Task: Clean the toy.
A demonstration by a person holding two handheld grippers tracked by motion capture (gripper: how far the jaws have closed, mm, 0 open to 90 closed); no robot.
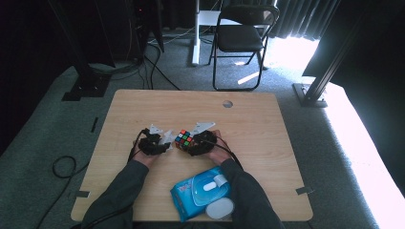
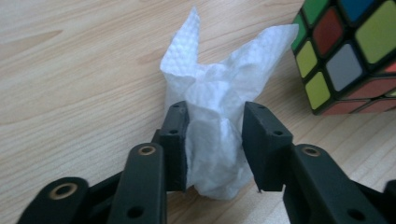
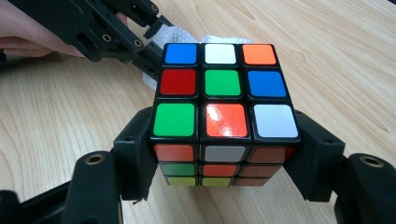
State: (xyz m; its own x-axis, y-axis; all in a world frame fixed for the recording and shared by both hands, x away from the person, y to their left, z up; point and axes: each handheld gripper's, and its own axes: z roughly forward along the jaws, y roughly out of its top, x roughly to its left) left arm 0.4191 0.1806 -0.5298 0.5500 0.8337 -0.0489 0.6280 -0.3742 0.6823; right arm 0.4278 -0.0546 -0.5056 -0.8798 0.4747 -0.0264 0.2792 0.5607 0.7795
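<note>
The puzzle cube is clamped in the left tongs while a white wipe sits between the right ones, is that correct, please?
Sides are swapped: the right gripper view shows the right tongs clamping the puzzle cube; the left gripper view shows the white wipe between the left tongs.

Left tool (image 2: 215, 140): jaws parted, loose around a crumpled tissue (image 2: 219, 93). Right tool (image 3: 224, 158): jaws clamped on the cube (image 3: 223, 107) just beside that tissue. Forearms converge toward the cube.

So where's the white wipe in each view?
High view: wipe mid-table, just left of the cube.
Left gripper view: wipe centre, between the left gripper jaws.
Right gripper view: wipe peeks out behind the cube, top centre.
Shared landmark: the cube.
</note>
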